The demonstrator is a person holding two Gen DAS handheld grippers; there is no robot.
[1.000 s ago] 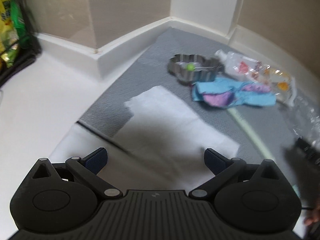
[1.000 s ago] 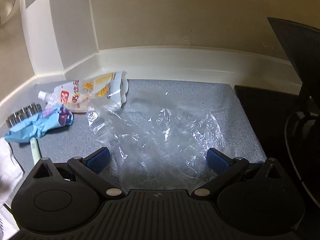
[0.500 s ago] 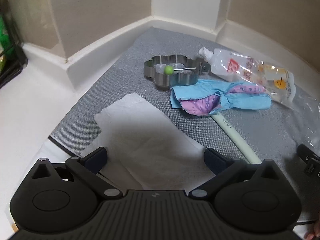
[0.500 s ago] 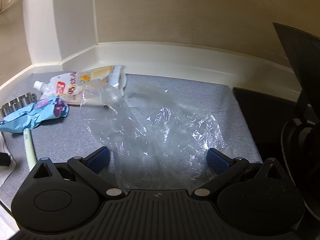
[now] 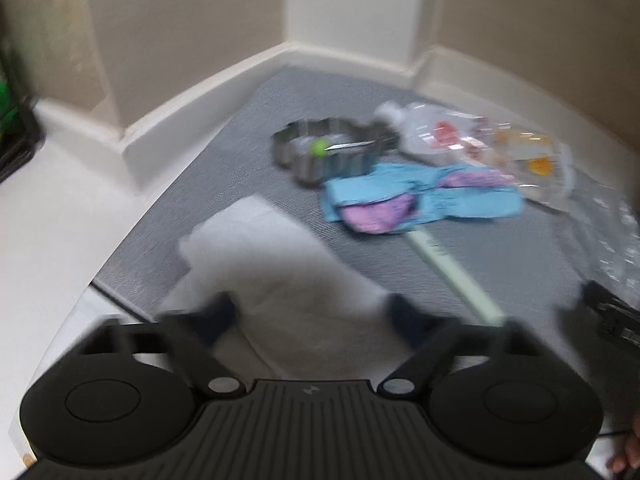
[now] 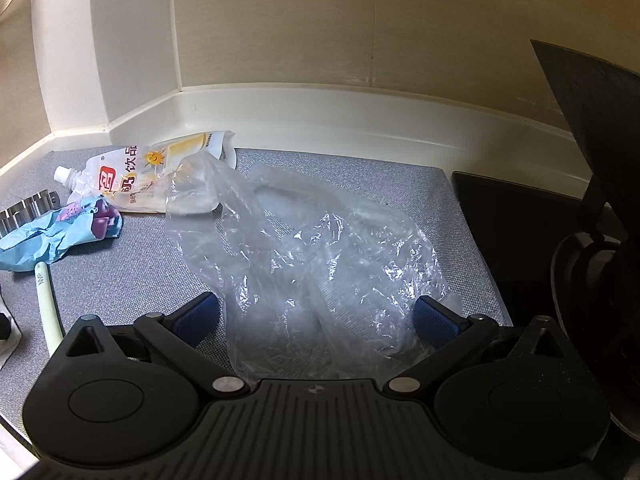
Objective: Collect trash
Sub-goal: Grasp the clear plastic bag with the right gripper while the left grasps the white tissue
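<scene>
Step in hand: the left gripper (image 5: pixel 308 320) was taking up the white paper towel (image 5: pixel 276 276), judging by where its fingers sat.
Left jaws: about half open and just closing in, the towel between them; the blur hid whether the pads already pressed on it.
Towel's place: at the mat's near left corner, flat and overhanging the edge of the grey mat (image 5: pixel 248 128) onto the white counter (image 5: pixel 60 220).
Doing it well: I judged the fingertips should press down into the sheet as they closed, so the thin paper bunched up into a fold rather than sliding flat beneath them.
Right jaws: the right gripper (image 6: pixel 316 316) stood wide open around the clear plastic bag (image 6: pixel 312 256), its pads apart from the film, holding nothing.
Bag's place: in the middle of the mat towards its right edge, crumpled and not held open.
Other trash: a drink pouch (image 6: pixel 152 176) near the mat's far left corner, a blue and purple wrapper (image 5: pixel 404 200) just in front of it, a pale green straw (image 5: pixel 452 272) running out from under the wrapper.
Not trash, probably: a metal cookie cutter (image 5: pixel 324 152) touching the wrapper's far side.
Risk: a light pinch could lift only the towel's top layer.
</scene>
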